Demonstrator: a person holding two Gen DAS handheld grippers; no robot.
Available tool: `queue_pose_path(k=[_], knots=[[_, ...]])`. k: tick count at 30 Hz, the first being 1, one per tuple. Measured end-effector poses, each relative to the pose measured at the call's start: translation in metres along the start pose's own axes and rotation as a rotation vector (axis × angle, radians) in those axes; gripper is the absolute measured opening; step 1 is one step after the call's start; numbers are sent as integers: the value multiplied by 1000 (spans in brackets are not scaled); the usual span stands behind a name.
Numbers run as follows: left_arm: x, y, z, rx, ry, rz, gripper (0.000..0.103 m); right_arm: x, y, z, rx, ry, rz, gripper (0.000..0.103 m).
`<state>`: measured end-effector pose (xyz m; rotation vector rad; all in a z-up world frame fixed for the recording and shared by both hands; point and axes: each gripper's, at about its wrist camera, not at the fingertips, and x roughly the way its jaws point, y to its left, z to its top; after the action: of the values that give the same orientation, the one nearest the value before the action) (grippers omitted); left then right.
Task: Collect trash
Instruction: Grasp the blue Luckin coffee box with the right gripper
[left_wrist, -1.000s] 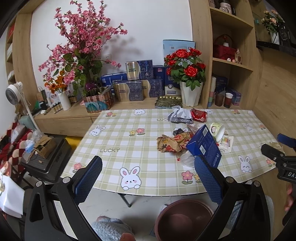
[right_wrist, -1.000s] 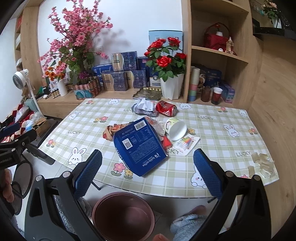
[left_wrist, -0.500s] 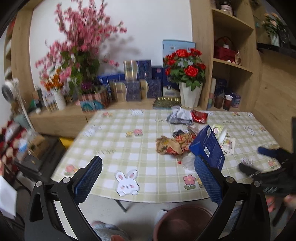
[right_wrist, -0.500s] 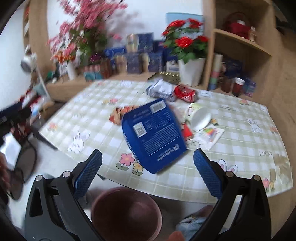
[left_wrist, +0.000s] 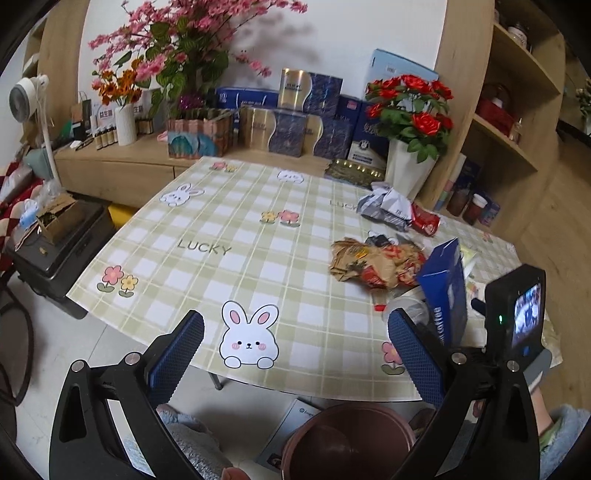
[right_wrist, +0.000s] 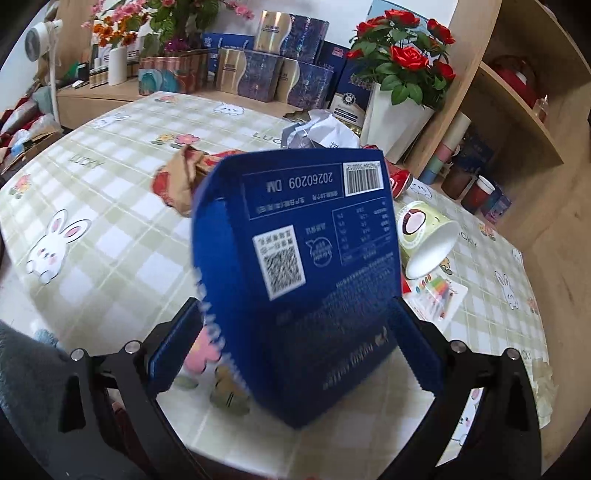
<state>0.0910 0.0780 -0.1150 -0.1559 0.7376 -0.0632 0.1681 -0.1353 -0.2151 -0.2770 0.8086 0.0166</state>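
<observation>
A blue carton box (right_wrist: 306, 266) stands tilted at the table's near edge; it also shows in the left wrist view (left_wrist: 443, 291). My right gripper (right_wrist: 295, 343) is open, its fingers on either side of the box's lower end, with a gap at the left finger. My left gripper (left_wrist: 295, 354) is open and empty over the table's near edge. A crumpled brown wrapper (left_wrist: 373, 262), a grey bag (left_wrist: 386, 206), a red can (left_wrist: 424, 221), a paper cup (right_wrist: 424, 236) and a colourful sachet (right_wrist: 436, 295) lie on the checked tablecloth (left_wrist: 221, 251). A brown bin (left_wrist: 351, 443) stands below the edge.
A white vase of red roses (left_wrist: 410, 162) and stacked gift boxes (left_wrist: 295, 114) stand behind the table. Wooden shelves (left_wrist: 517, 122) rise at the right. A black case (left_wrist: 55, 240) sits on the floor at the left.
My right gripper has moved forward and down until its fingers straddle the blue box. My left gripper has moved closer to the table and swung left. The box stands more upright.
</observation>
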Motion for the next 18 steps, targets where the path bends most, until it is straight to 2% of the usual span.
queue_pose_path(k=[3, 8, 11, 13, 16, 18], knots=[[9, 3, -1, -28, 21, -37, 98, 12, -9, 2, 86, 23, 51, 96], [19, 4, -4, -50, 56, -54, 98, 4, -23, -2, 165, 4, 131, 82], [25, 1, -5, -50, 88, -67, 98, -10, -35, -5, 197, -33, 173, 68], [28, -5, -7, -25, 103, -68, 98, -22, -46, -7, 220, -66, 182, 54], [32, -14, -9, 4, 125, -66, 98, -40, -66, -11, 267, -104, 178, 41], [34, -17, -9, 6, 128, -84, 98, -45, -81, -12, 313, -114, 191, 35]])
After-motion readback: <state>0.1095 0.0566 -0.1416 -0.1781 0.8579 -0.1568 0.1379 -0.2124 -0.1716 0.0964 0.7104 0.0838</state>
